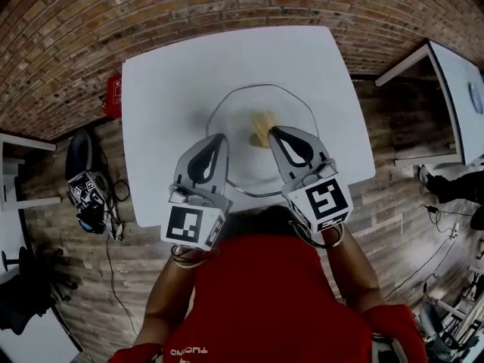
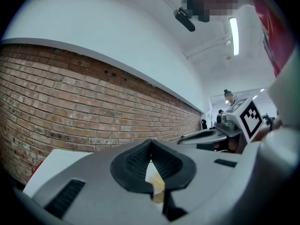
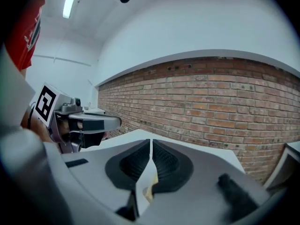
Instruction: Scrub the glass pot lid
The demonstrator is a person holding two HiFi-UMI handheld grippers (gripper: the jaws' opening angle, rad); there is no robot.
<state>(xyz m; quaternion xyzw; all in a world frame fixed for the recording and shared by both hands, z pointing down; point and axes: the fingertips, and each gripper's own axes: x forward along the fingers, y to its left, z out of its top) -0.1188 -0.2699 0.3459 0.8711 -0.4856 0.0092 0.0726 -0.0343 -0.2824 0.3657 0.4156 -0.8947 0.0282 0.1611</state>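
My left gripper [image 1: 218, 139] and right gripper [image 1: 277, 132] are both shut and empty. If I bump the glass lid [image 1: 240, 110] like this, it could skid toward the table [image 1: 162, 89] edge.

White desk [image 1: 174, 104] sits close to a red-brick wall [image 2: 79, 102]. Above the bricks it's plain white up to the ceiling, with one long strip light [image 2: 233, 35] switched on. Floor [image 1: 68, 293] looks like brownish planks, with a thin cable [image 1: 108, 255] trailing across it. There's another white table [image 1: 461, 89] off to the right and something red [image 1: 113, 97] low by the wall.
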